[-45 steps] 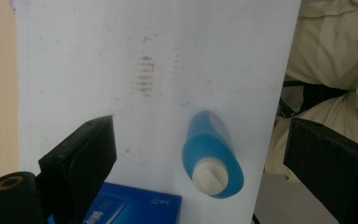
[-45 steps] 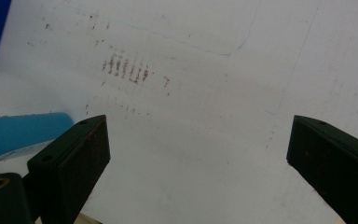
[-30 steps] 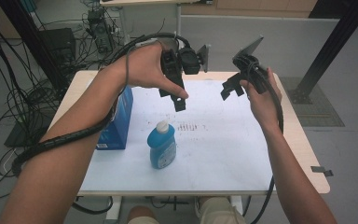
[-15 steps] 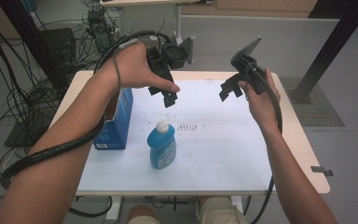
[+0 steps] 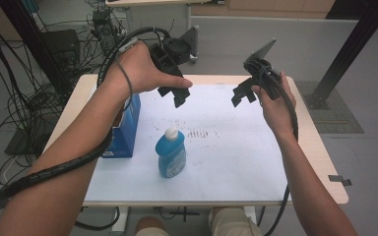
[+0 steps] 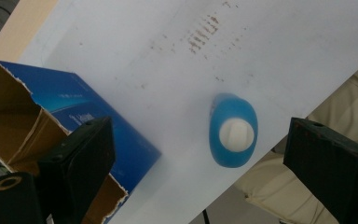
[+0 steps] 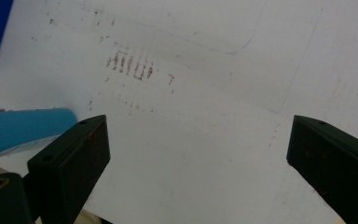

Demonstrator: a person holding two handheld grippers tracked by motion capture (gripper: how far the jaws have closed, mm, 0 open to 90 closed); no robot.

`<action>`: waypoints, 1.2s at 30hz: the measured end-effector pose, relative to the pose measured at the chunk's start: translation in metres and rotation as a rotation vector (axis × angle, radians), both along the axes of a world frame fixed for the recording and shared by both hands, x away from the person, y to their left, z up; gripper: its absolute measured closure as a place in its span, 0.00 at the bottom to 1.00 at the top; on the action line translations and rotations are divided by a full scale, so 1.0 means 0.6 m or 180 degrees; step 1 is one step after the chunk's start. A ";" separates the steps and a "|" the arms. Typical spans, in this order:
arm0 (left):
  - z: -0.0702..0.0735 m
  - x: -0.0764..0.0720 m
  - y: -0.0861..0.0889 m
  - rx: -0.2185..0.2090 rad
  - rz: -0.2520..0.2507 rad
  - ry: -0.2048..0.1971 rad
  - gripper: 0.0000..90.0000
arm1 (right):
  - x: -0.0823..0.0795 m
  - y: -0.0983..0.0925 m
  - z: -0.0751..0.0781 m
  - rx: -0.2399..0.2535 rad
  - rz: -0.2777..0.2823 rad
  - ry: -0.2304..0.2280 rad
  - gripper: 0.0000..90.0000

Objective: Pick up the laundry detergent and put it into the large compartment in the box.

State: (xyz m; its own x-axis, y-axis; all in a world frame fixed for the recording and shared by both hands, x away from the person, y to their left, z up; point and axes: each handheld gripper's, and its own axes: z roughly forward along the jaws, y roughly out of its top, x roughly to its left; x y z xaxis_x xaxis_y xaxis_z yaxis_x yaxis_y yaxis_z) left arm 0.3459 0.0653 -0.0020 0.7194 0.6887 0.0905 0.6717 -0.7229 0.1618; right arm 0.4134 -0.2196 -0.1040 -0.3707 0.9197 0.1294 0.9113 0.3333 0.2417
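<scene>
Taking the blue bottle (image 5: 171, 153) as the landmark: it stands upright on the white table (image 5: 236, 162), its white cap on top. In the high view the left gripper (image 5: 173, 96) is held in the air beyond the bottle and a little to its left, and the right gripper (image 5: 242, 94) is held in the air beyond the bottle and well to its right; neither touches anything on the table.

The left gripper view looks almost straight down on the bottle's cap (image 6: 236, 134), which lies in the gap between the two black jaws; the jaws stand wide apart, well clear of it. This view also looks into the blue carton (image 6: 81, 135) just left of the bottle: its top is torn open and bare brown cardboard shows inside, with no contents that I can make out. The high view gives only the carton's blue outside.

The right gripper view shows its jaws spread wide over bare table, the bottle at the left edge, and a patch of small reddish marks (image 7: 131, 65) beyond the bottle.
</scene>
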 end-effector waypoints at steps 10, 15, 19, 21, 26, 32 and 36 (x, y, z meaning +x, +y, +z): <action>-0.016 0.003 0.002 0.0000 0.0136 0.0104 0.09 | -0.003 0.000 0.002 0.0015 -0.0008 -0.0016 0.06; -0.036 0.008 0.007 -0.0031 0.0185 0.0142 0.09 | -0.002 0.008 -0.001 0.0002 0.0018 -0.0007 0.06; -0.047 0.009 0.008 -0.0054 0.0183 0.0166 0.09 | -0.001 0.007 -0.002 -0.0001 0.0011 -0.0003 0.06; -0.058 0.009 0.008 -0.0056 0.0170 0.0193 0.09 | -0.001 0.006 -0.003 0.0004 0.0008 0.0002 0.06; -0.082 0.010 0.008 -0.0084 0.0141 0.0255 0.09 | 0.001 0.003 -0.008 0.0006 0.0003 0.0022 0.06; -0.109 0.011 0.011 -0.0126 0.0127 0.0315 0.09 | 0.001 0.000 -0.009 0.0007 -0.0008 0.0025 0.06; -0.122 0.011 0.013 -0.0140 0.0127 0.0341 0.09 | 0.001 0.000 -0.009 0.0003 -0.0011 0.0025 0.06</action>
